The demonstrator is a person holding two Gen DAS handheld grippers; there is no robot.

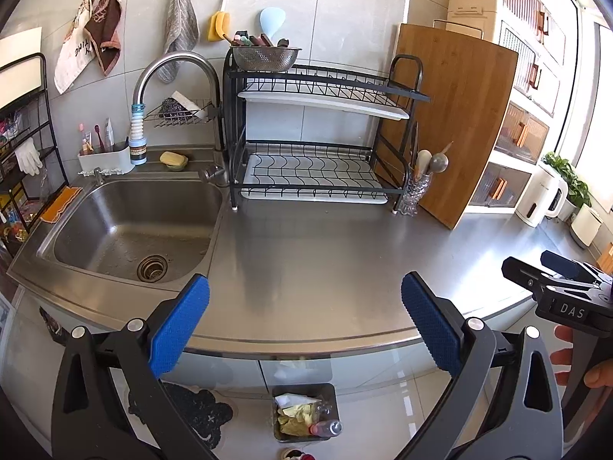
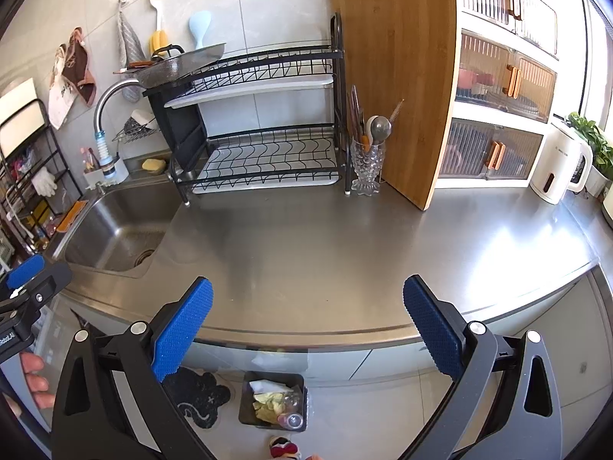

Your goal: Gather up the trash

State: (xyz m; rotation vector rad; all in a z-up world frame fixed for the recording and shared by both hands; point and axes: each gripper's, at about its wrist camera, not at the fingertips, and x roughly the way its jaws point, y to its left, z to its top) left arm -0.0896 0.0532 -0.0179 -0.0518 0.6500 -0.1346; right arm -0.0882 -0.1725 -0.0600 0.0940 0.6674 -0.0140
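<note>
Countertop: we find the steel countertop (image 1: pixel 325 253) filling the middle of both views, and no loose litter shows anywhere on it.
Sink: the sink (image 1: pixel 130 226), at left of the left wrist view, holds no rubbish that we can make out; only the drain shows.
Dish rack: the black dish rack (image 1: pixel 318 134) stands at upper centre against the wall, both shelves bare, with a cutting board (image 1: pixel 452 122) leaning just beside it at right.
Trash bin: the trash bin (image 1: pixel 304 412) sits on the floor at bottom centre, below the counter edge. It holds crumpled paper, yellowish wrappers and a small plastic bottle (image 1: pixel 325 427).
Left gripper: the left gripper (image 1: pixel 306 326) has its blue pads wide apart and holds nothing, hovering over the counter's front edge.
Right gripper: the right gripper (image 2: pixel 308 326) is likewise spread apart and empty, at the same edge, directly above the bin in its own view.
Step in hand: we judge the collecting all but done, since the trash lies in the bin and both tools are free.
Next move: it calls for a scan of the counter's far right, near the kettle (image 2: pixel 559 163), for any missed piece; failing that, a clean withdrawal.
</note>
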